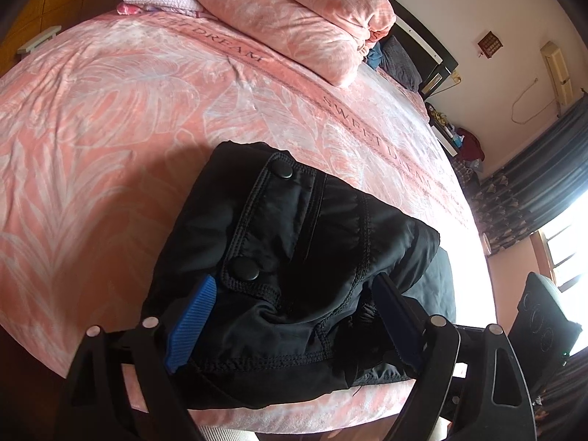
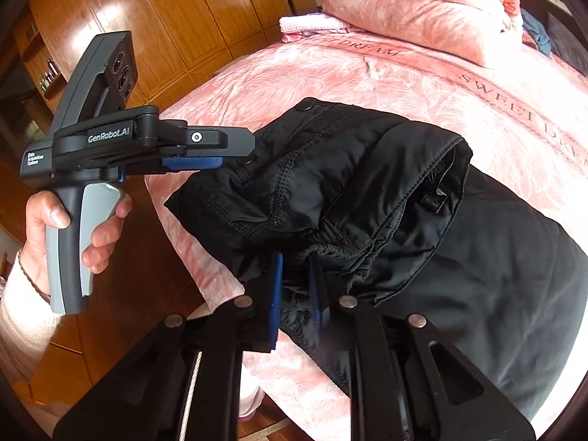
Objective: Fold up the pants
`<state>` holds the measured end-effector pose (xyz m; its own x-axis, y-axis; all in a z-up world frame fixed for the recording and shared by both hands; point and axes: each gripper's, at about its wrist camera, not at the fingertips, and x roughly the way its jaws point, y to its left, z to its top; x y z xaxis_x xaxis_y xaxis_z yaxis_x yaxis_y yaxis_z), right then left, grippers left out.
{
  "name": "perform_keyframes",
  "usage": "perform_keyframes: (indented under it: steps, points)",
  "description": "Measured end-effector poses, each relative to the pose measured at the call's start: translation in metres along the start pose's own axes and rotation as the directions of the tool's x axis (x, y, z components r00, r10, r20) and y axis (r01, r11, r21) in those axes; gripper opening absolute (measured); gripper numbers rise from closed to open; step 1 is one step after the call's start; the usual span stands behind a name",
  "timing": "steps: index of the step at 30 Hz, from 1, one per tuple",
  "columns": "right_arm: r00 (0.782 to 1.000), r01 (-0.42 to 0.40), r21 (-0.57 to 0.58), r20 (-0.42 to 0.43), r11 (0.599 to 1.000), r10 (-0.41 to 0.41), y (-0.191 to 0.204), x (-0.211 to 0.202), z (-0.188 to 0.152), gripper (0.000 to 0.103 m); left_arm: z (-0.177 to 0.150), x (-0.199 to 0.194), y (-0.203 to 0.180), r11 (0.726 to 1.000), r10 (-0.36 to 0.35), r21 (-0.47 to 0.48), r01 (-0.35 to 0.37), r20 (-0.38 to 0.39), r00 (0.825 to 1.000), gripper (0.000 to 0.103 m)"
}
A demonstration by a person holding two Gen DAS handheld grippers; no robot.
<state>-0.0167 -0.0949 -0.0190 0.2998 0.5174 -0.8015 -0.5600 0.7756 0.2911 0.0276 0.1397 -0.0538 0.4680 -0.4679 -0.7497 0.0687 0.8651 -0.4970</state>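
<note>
The black pants [image 1: 294, 257] are lying bunched up on the near side of the bed [image 1: 110, 117], on its pink leaf blanket, with the waist end lifted up toward you. Your left tool [image 1: 294, 294] is standing wide open. Its two blue pads are sitting on either side of the folded waist part with the two round snaps [image 1: 247, 270], and they are not squeezing the cloth. In the right wrist view you are holding that left tool [image 2: 228, 158] by its grey handle with your left hand [image 2: 58, 228], and its tip is touching the edge of the pants [image 2: 367, 191]. Your right tool [image 2: 297, 294] is clenched tight, pinching a bit of the black cloth just under the stretchy waistband [image 2: 341, 253]. A folded pink blanket [image 1: 294, 25] is lying at the far end of the bed. A brown wooden wardrobe [image 2: 165, 18] is standing behind the bed.
</note>
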Motion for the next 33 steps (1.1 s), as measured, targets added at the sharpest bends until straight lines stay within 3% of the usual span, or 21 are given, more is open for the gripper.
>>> perform_keyframes:
  steps: [4, 6, 9, 10, 12, 13, 17, 20, 25, 27, 28, 31, 33]
  points:
    - [0.999, 0.026, 0.037, 0.036, 0.999, -0.027, -0.012, -0.017, -0.008, 0.011, -0.001, 0.005, -0.002, 1.0, -0.017, -0.01, 0.017, -0.009, 1.0, 0.088]
    - [0.997, 0.072, 0.053, 0.002, 0.996, -0.072, -0.021, -0.009, -0.014, 0.011, -0.003, 0.01, -0.008, 1.0, -0.021, 0.01, 0.021, -0.023, 1.0, 0.088]
    - [1.0, 0.013, 0.134, -0.003, 0.991, -0.013, -0.034, 0.0, -0.021, 0.013, -0.007, 0.019, -0.021, 0.996, 0.034, 0.08, -0.032, -0.026, 0.999, 0.091]
    - [1.0, 0.005, 0.145, 0.009, 0.989, -0.006, -0.035, -0.004, -0.021, 0.016, -0.009, 0.021, -0.024, 0.993, 0.053, 0.104, -0.05, -0.026, 0.998, 0.092]
    - [1.0, 0.002, 0.155, 0.023, 0.988, -0.006, -0.034, -0.012, -0.021, 0.042, -0.011, 0.019, -0.028, 0.989, 0.07, 0.136, -0.066, -0.023, 0.997, 0.092]
    - [0.999, 0.005, 0.158, 0.041, 0.987, -0.012, -0.034, -0.017, -0.021, 0.062, -0.011, 0.017, -0.029, 0.988, 0.073, 0.141, -0.069, -0.021, 0.997, 0.092]
    - [0.998, -0.04, 0.251, 0.066, 0.967, 0.024, -0.049, -0.023, -0.021, 0.073, -0.009, 0.003, -0.024, 0.992, 0.066, 0.11, -0.069, 0.025, 0.997, 0.092]
    - [0.999, -0.036, 0.328, 0.035, 0.944, 0.026, -0.062, -0.008, -0.015, 0.082, -0.007, -0.005, -0.02, 0.99, 0.089, 0.103, -0.094, 0.053, 0.995, 0.092]
    - [0.988, -0.152, 0.443, 0.037, 0.883, 0.152, -0.076, 0.021, -0.014, 0.083, -0.009, -0.007, -0.015, 0.986, 0.121, 0.113, -0.125, 0.047, 0.992, 0.092]
    - [0.984, -0.175, 0.451, 0.047, 0.875, 0.173, -0.075, 0.03, -0.012, 0.069, -0.011, -0.006, -0.012, 0.986, 0.123, 0.106, -0.126, 0.038, 0.992, 0.092]
    - [0.99, -0.138, 0.45, 0.026, 0.883, 0.141, -0.074, 0.035, -0.01, 0.05, -0.011, -0.005, -0.011, 0.987, 0.124, 0.102, -0.127, 0.035, 0.992, 0.092]
    - [0.985, -0.169, 0.456, 0.043, 0.874, 0.168, -0.077, 0.032, -0.011, 0.032, -0.012, -0.005, -0.006, 0.987, 0.13, 0.092, -0.133, 0.033, 0.991, 0.092]
    - [0.979, -0.204, 0.449, 0.08, 0.87, 0.188, -0.077, 0.02, -0.012, 0.025, -0.011, -0.007, -0.003, 0.987, 0.135, 0.085, -0.138, 0.038, 0.99, 0.092]
